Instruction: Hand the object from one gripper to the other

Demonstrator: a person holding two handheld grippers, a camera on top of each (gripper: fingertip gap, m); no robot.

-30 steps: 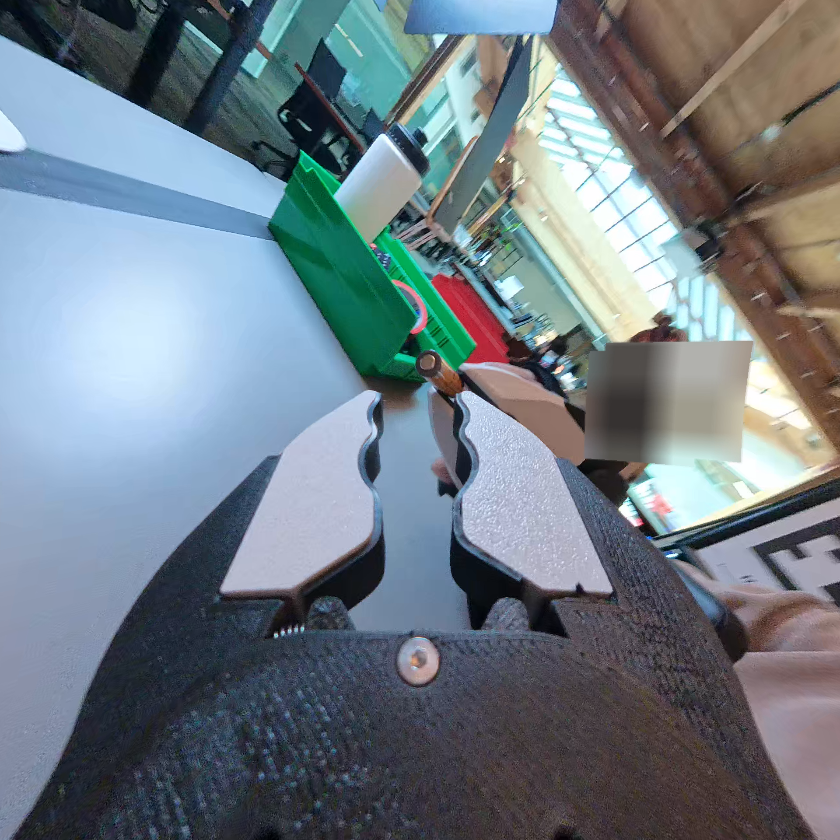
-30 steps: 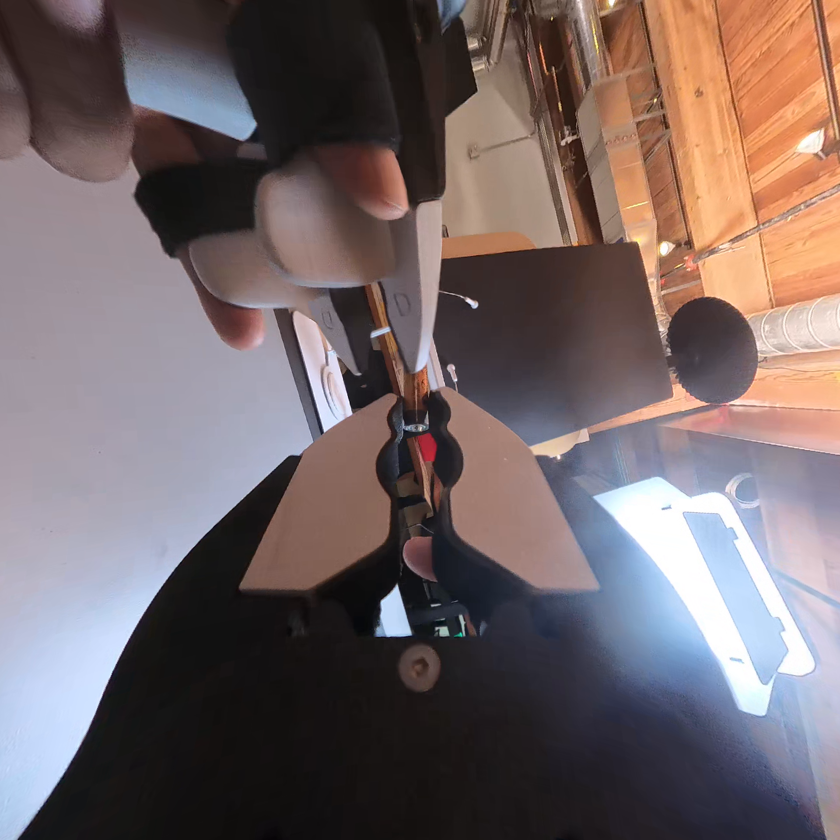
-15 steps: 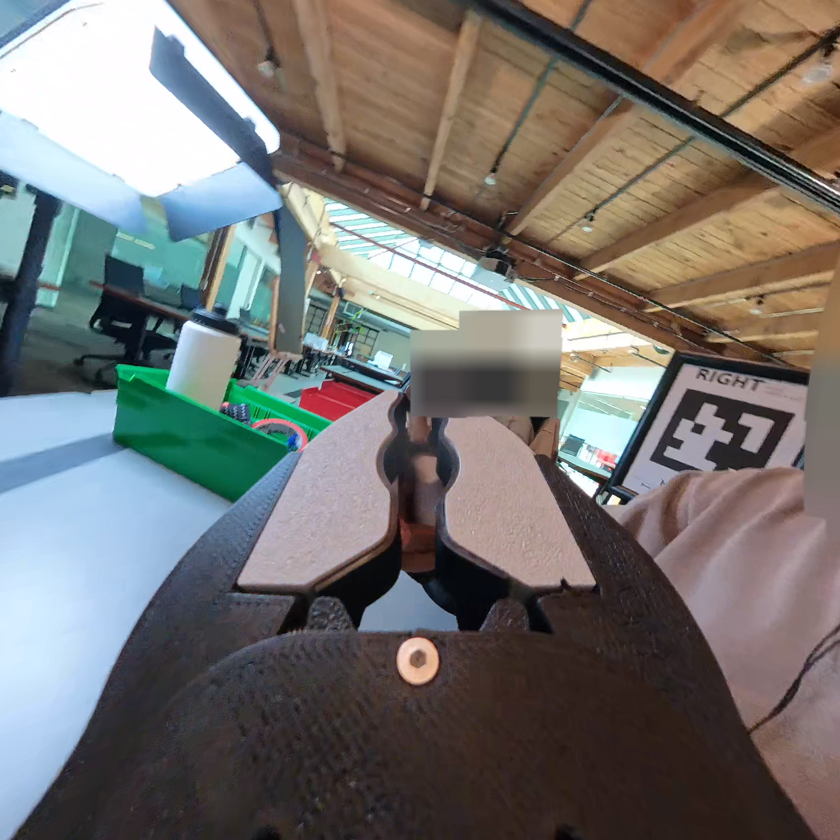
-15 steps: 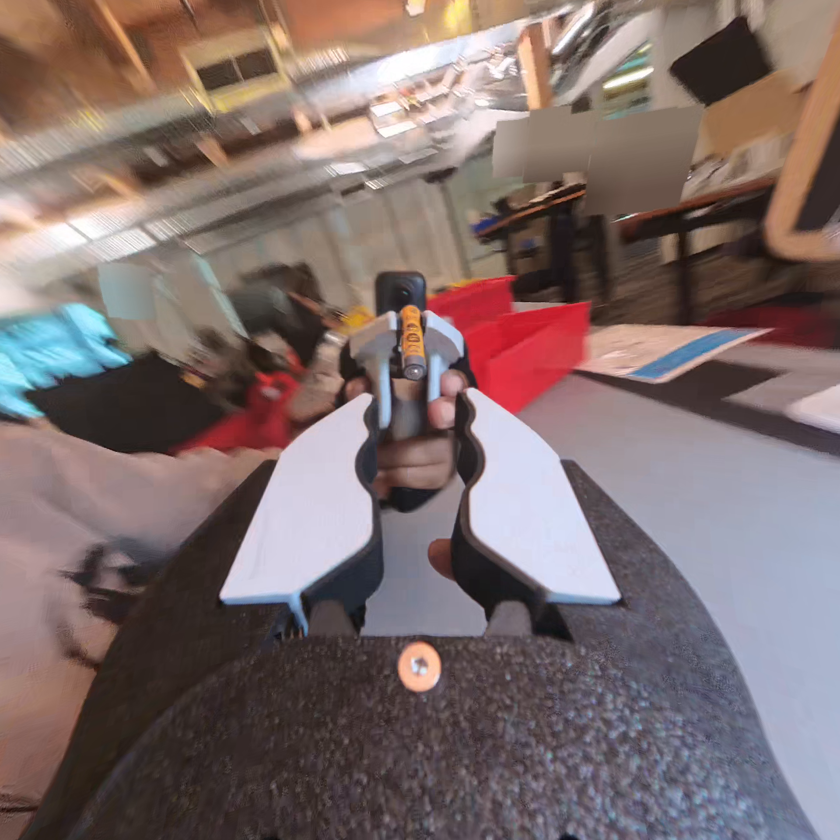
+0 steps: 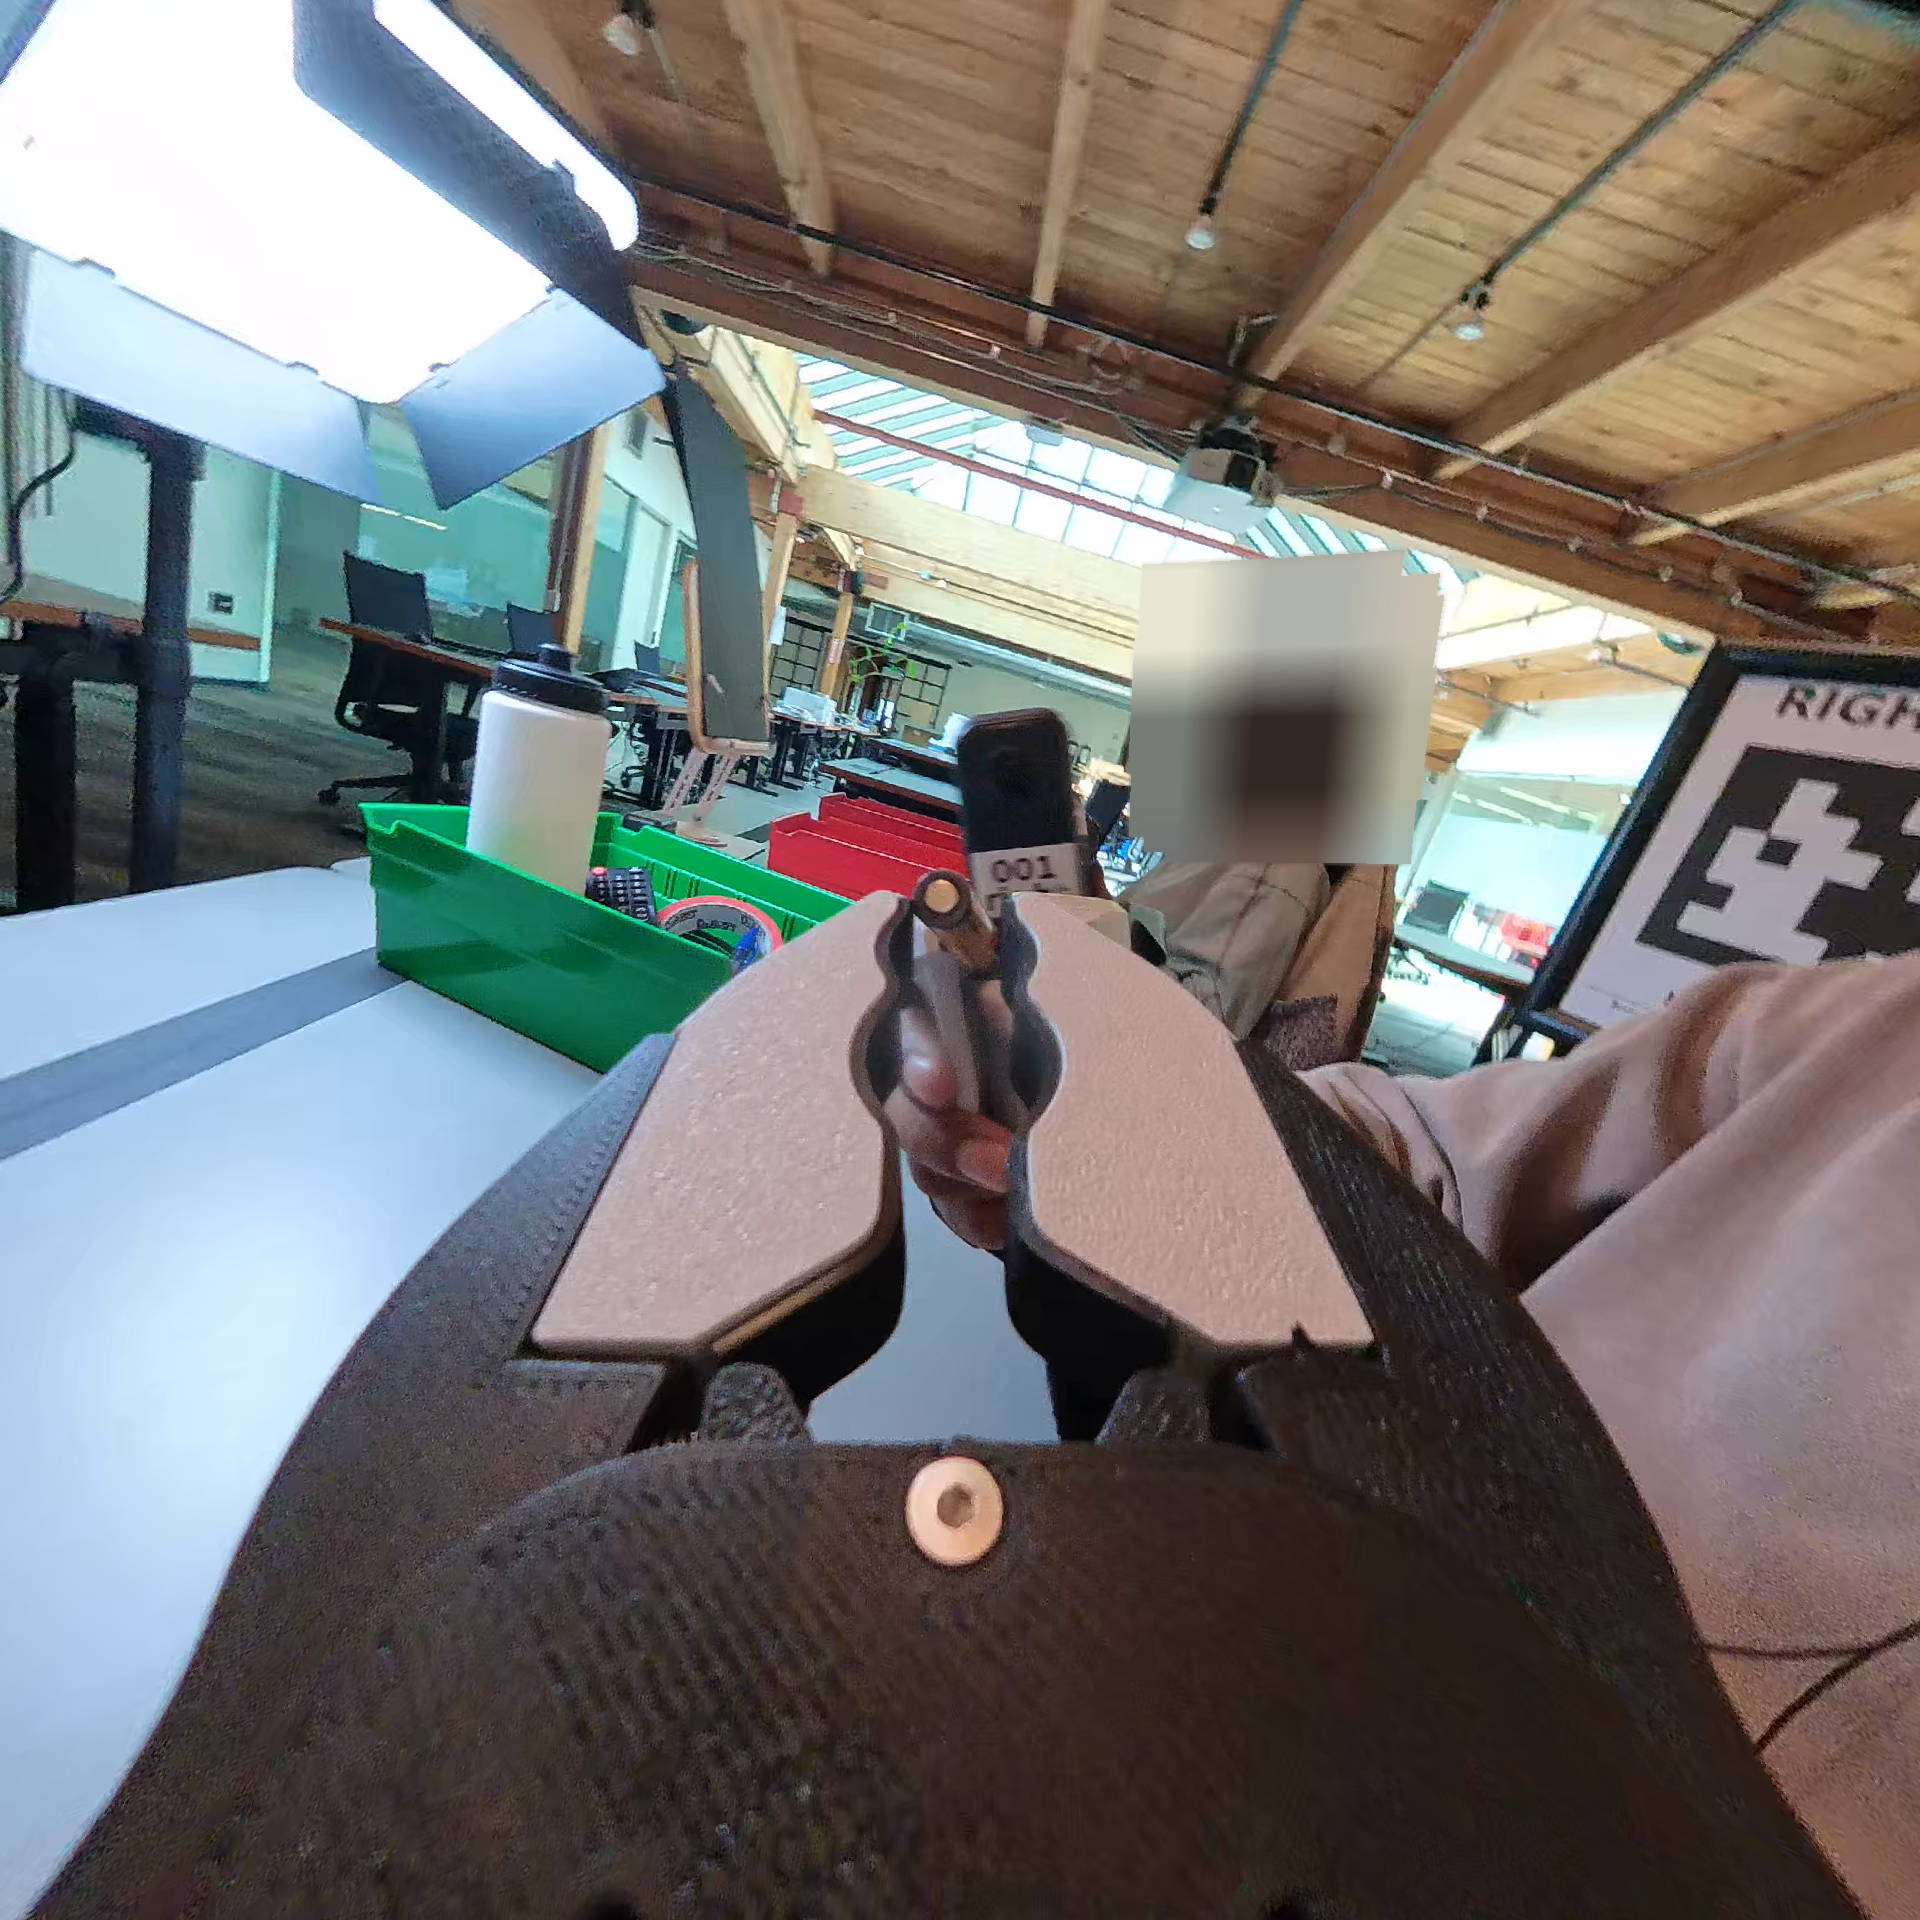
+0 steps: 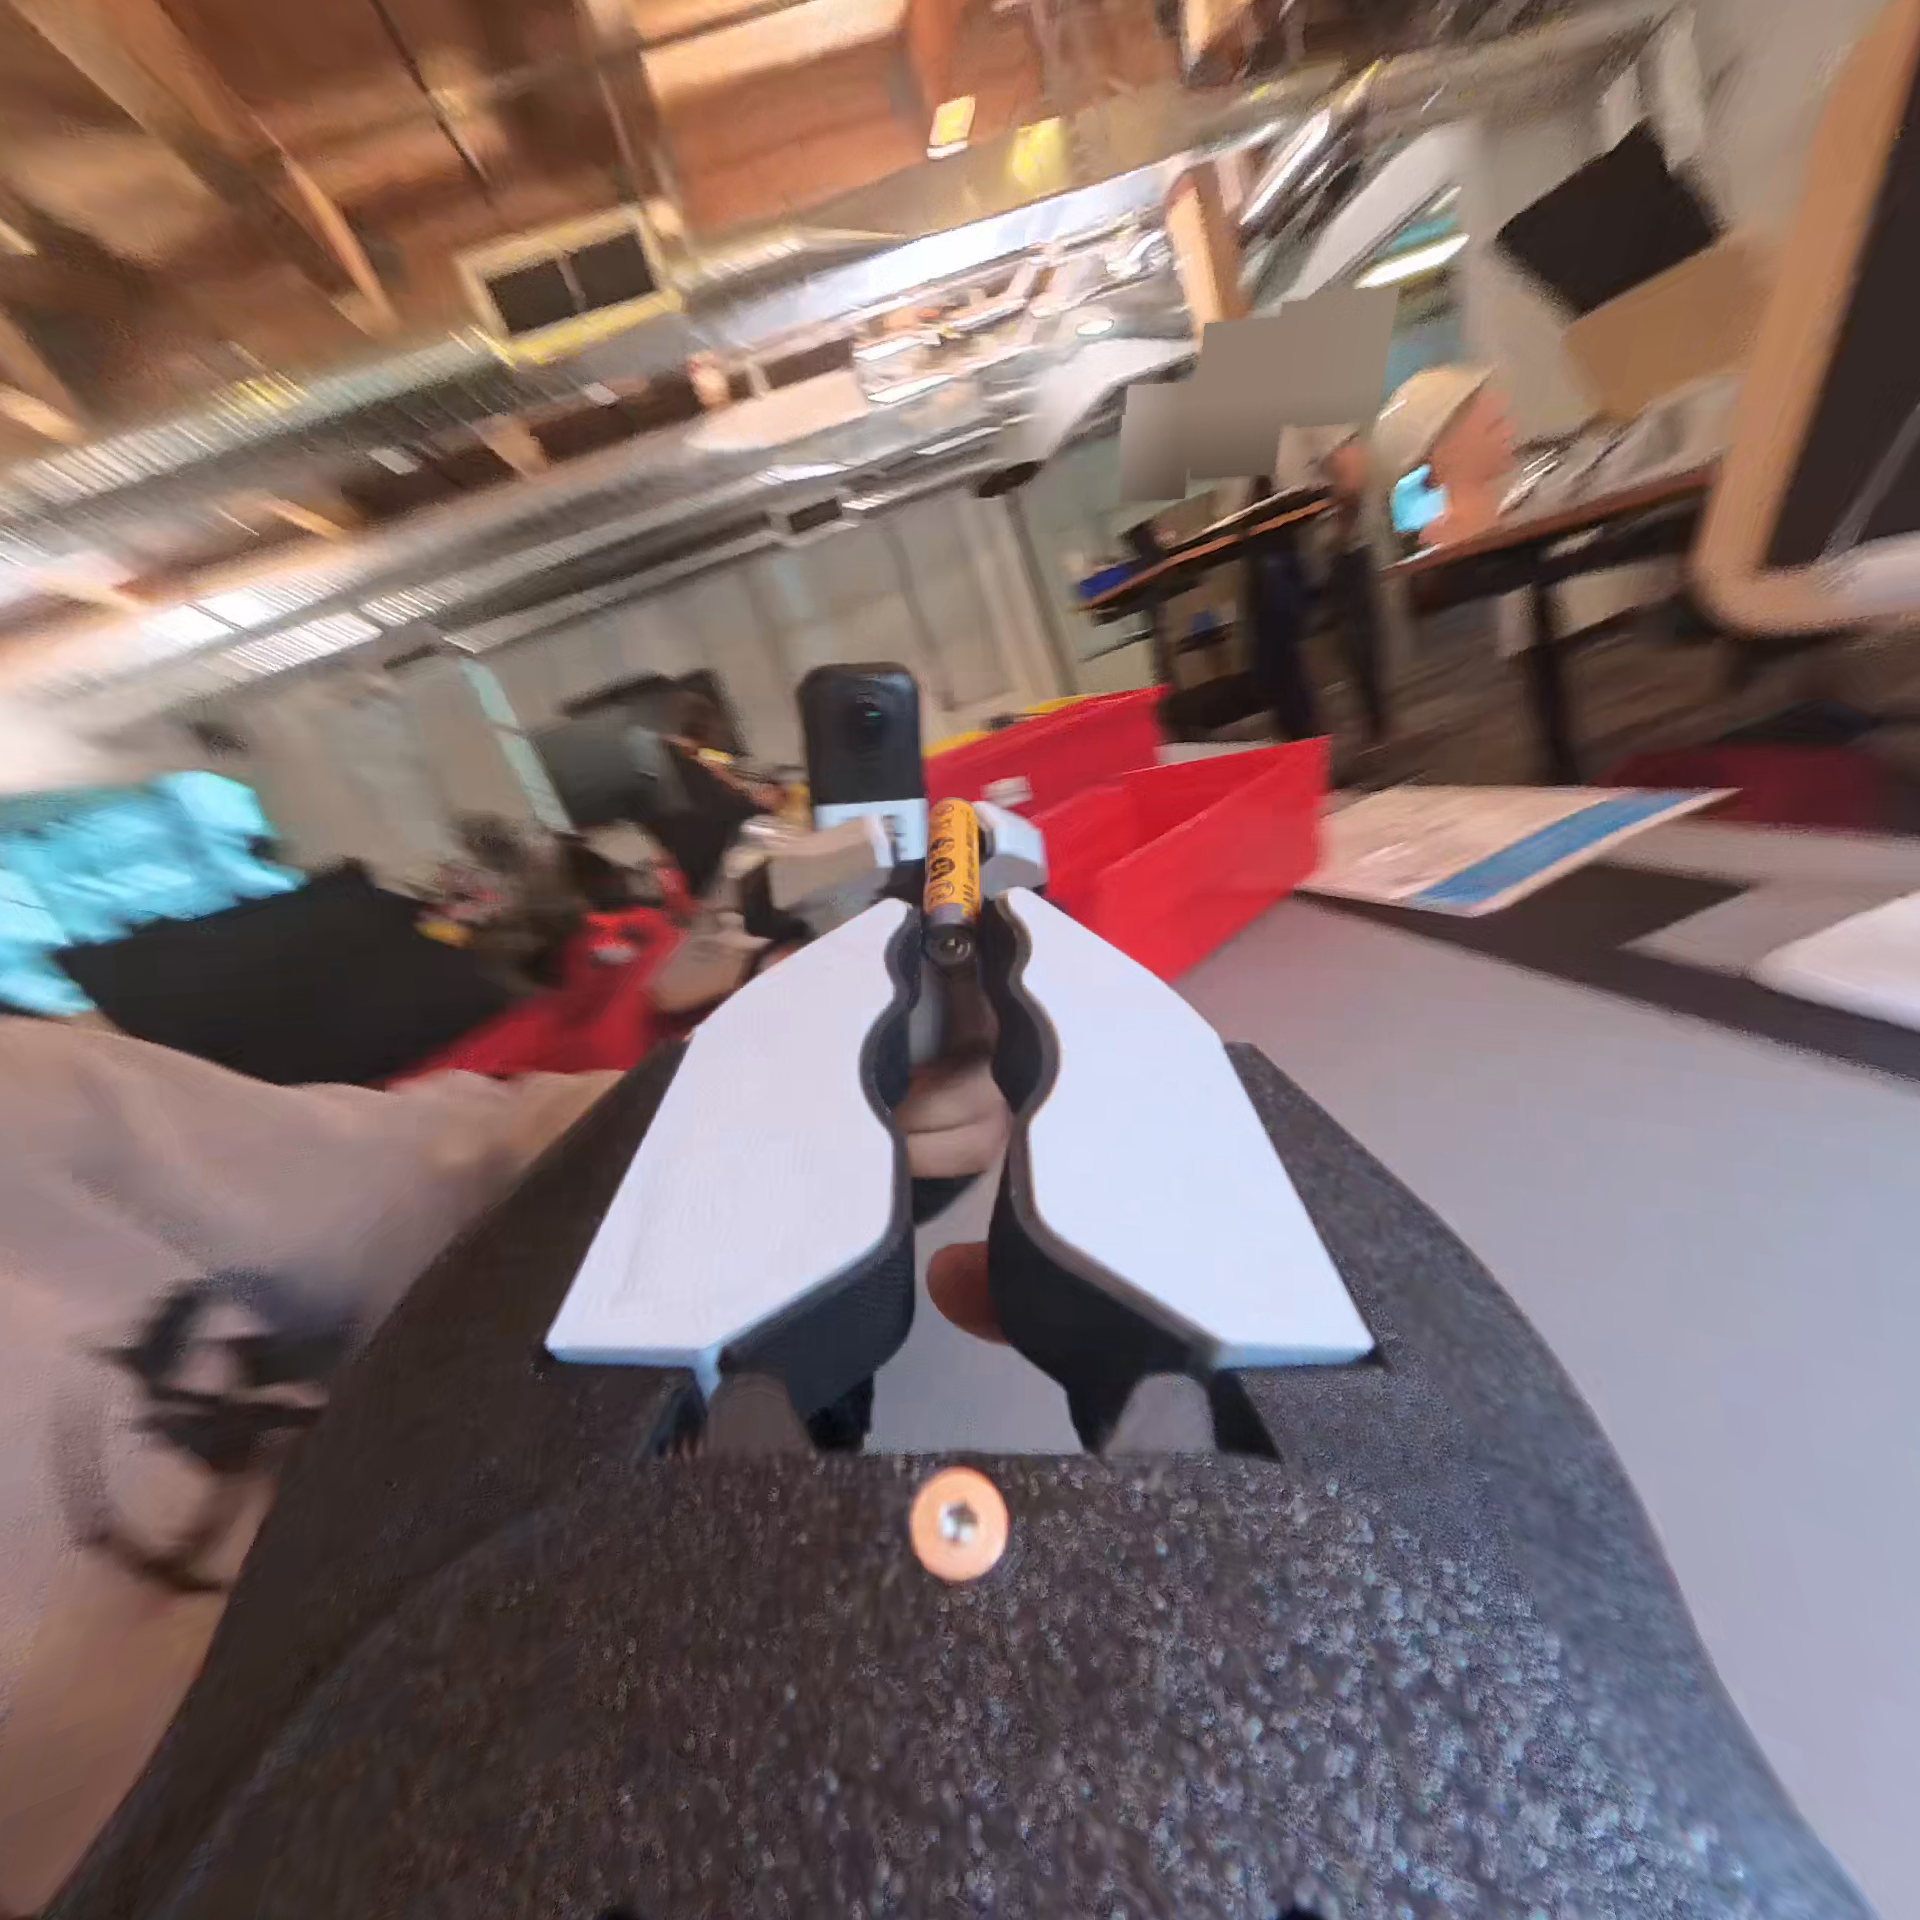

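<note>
The object is a small orange cylinder with metal ends, like a battery [image 5: 943,900]. My left gripper [image 5: 951,920] is shut on it at the fingertips, with one end facing this camera. In the right wrist view the battery [image 6: 951,862] runs from the left gripper's grey fingers [image 6: 1013,842] back into my right gripper [image 6: 953,920]. The right jaws have narrowed to the battery's width around its near end. The two grippers face each other above the grey table [image 5: 208,1195]. The right gripper's black camera [image 5: 1013,795] shows just behind the battery.
A green bin [image 5: 499,945] with a white bottle [image 5: 535,790] stands at the table's far side, with red bins [image 6: 1174,842] beyond. A beige sleeve [image 5: 1662,1195] fills the right of the left wrist view. A black-and-white marker board [image 5: 1787,831] stands behind it. My left and right fingertips are right by each other.
One second ago the right gripper held the battery and the left was open. Then the left shut on it and the right opened and drew back. Now the right has returned and narrowed onto it.
</note>
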